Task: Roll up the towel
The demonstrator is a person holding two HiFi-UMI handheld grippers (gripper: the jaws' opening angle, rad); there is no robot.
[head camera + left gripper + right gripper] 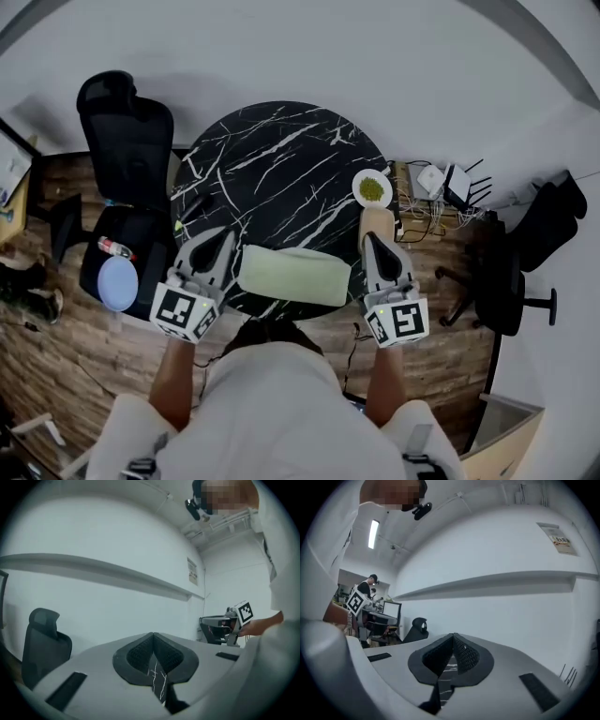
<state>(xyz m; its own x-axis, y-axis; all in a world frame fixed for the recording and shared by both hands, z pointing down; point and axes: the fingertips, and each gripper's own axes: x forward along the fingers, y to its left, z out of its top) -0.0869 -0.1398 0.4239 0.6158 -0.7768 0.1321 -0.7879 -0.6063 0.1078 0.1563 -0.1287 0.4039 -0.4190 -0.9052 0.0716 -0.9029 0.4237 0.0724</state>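
Wood floor (pixel 84 375), white wall (pixel 281 47) (black office chair (pixel 127 141)).

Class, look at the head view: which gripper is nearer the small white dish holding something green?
Right. The right gripper sits just below the dish in the picture, tips toward it; the left gripper is across the towel, at the table's other side.

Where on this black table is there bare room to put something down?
The far half of the table is bare, from the towel to the far rim, beside the plate. The near edge is crowded: towel between left gripper and right gripper.
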